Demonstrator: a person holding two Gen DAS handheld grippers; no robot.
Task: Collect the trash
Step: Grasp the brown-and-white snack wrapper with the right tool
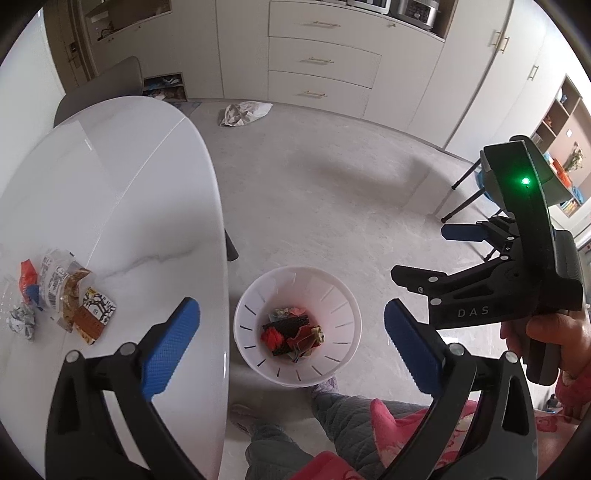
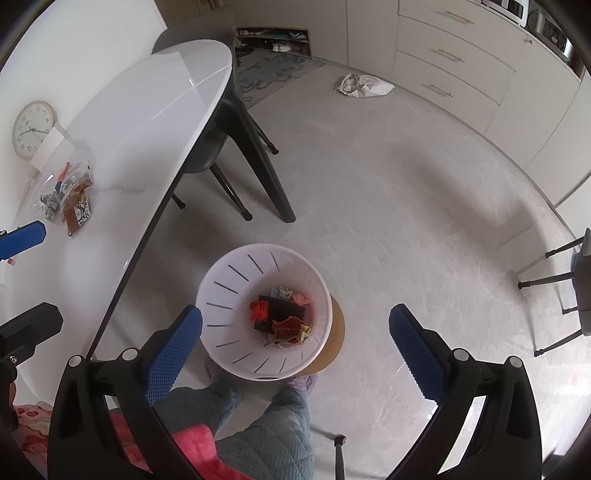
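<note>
Crumpled wrappers (image 1: 62,299) are lying in a heap on the white table (image 1: 140,206), more trash is sitting in the white bin (image 2: 236,280) on the floor beside it, and the left gripper (image 1: 291,325) and right gripper (image 2: 295,328) are both hovering above the bin, spread wide and holding nothing.

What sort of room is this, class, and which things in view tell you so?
Probably a home kitchen-dining room: a white dining table with a chair tucked under it, cream cabinets with drawers, and what look like countertop appliances in a recess above the drawers.
</note>
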